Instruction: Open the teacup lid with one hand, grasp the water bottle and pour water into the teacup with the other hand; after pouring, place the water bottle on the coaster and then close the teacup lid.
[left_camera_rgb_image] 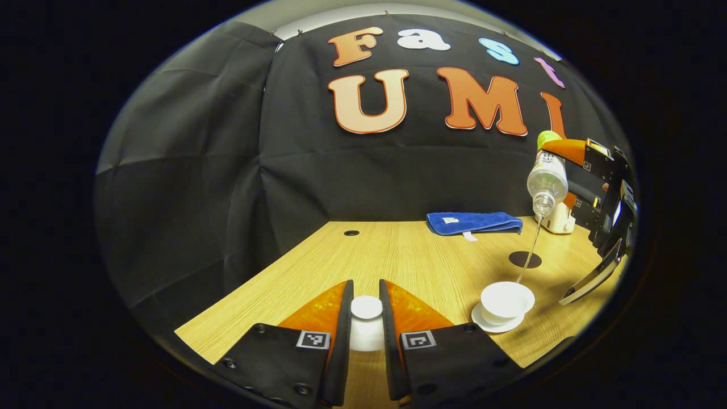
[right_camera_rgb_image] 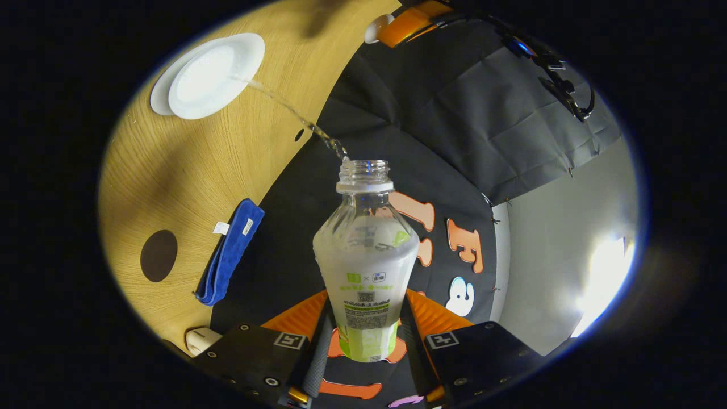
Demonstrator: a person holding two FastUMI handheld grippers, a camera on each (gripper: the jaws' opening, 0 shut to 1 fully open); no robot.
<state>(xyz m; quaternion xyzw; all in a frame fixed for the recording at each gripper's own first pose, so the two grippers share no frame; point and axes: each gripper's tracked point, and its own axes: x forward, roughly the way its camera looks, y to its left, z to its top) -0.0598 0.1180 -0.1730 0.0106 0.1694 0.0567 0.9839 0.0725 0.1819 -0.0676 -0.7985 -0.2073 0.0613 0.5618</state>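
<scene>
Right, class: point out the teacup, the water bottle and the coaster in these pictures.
teacup (left_camera_rgb_image: 507,297), left gripper view, on its white inner bowl.
water bottle (right_camera_rgb_image: 366,255), right gripper view, on the clear ribbed body above the label.
coaster (left_camera_rgb_image: 525,259), left gripper view, on the middle of the dark round disc.

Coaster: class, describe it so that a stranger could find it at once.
On the wooden table, look in front of the folded blue towel. The coaster is the flat dark disc there, beyond the white teacup; unlike its neighbours, it lies bare and flush with the wood.
</scene>
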